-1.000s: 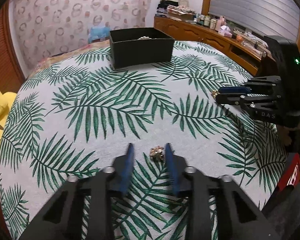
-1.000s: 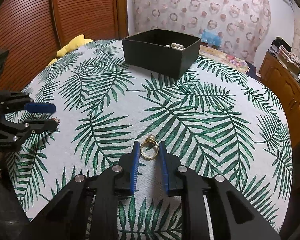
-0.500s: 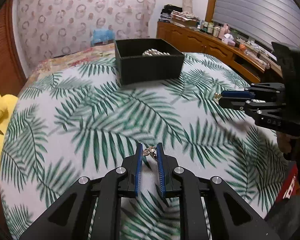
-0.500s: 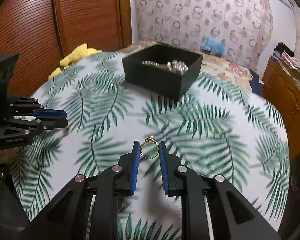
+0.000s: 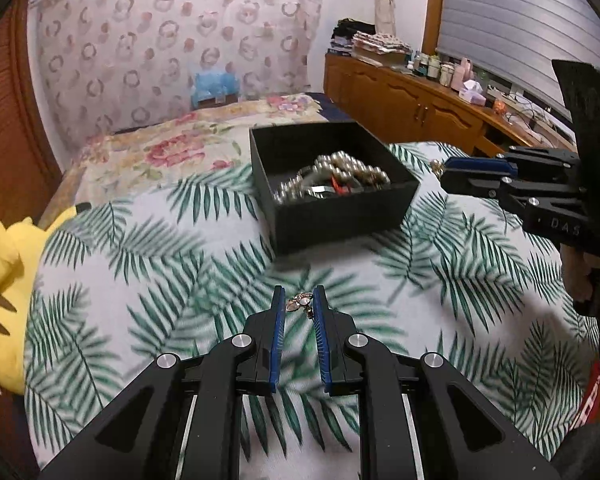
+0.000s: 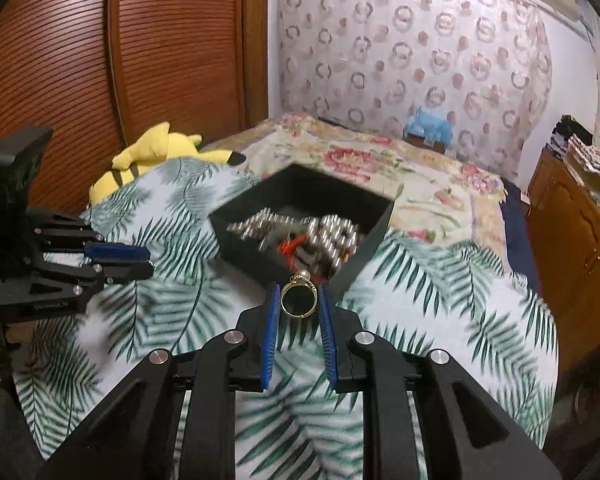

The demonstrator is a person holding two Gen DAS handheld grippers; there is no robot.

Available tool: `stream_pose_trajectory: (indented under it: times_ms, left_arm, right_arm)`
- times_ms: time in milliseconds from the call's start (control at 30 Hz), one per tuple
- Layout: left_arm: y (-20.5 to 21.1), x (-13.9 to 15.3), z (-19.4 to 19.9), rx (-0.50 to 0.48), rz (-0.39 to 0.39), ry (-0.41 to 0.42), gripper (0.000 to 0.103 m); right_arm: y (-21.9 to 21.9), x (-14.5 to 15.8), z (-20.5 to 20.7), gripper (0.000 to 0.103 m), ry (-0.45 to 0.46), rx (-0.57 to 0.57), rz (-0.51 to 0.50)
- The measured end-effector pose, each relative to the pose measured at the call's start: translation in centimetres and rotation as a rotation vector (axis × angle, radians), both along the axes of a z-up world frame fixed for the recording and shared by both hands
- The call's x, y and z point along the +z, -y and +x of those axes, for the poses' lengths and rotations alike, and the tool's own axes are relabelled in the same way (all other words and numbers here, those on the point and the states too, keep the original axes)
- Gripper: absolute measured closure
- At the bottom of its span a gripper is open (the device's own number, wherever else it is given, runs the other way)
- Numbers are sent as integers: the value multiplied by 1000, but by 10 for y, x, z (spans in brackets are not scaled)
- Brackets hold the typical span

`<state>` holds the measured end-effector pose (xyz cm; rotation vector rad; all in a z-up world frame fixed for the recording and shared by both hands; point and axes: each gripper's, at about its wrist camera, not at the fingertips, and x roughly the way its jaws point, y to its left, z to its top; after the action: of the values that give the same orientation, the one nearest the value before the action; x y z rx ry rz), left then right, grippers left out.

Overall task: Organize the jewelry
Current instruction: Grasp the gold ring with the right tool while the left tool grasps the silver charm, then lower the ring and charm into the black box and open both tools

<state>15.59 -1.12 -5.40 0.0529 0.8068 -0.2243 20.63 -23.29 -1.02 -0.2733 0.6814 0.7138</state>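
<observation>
My left gripper [image 5: 299, 298] is shut on a small silver-and-gold jewelry piece [image 5: 300, 303], held above the palm-leaf cloth [image 5: 140, 280]. My right gripper [image 6: 299, 300] is shut on a gold ring with a pearl [image 6: 298, 300], just short of the near corner of the black box [image 6: 260, 256]. The open black box [image 5: 340, 220] holds pearl strands [image 5: 348, 168] and other pieces. In the left wrist view the right gripper [image 5: 444, 174] sits by the box's right side. In the right wrist view the left gripper [image 6: 146, 262] sits left of the box.
A yellow plush toy [image 5: 4, 280] lies at the table's left edge. A floral bedspread [image 5: 172, 152] lies beyond the table. A wooden cabinet [image 5: 412, 108] with bottles stands at the right, and a slatted wooden door [image 6: 100, 60] at the left.
My left gripper closed on the small piece and lifted it. Both grippers have risen and moved toward the black box, which now looks larger and closer.
</observation>
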Motion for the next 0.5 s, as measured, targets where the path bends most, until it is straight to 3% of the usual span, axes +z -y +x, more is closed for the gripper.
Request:
stream_pose_trajectory:
  times_ms: [500]
  left_arm:
    - [8, 25, 60, -28, 6, 52, 90]
  right_arm:
    - [-24, 0, 78, 81, -9, -20, 28]
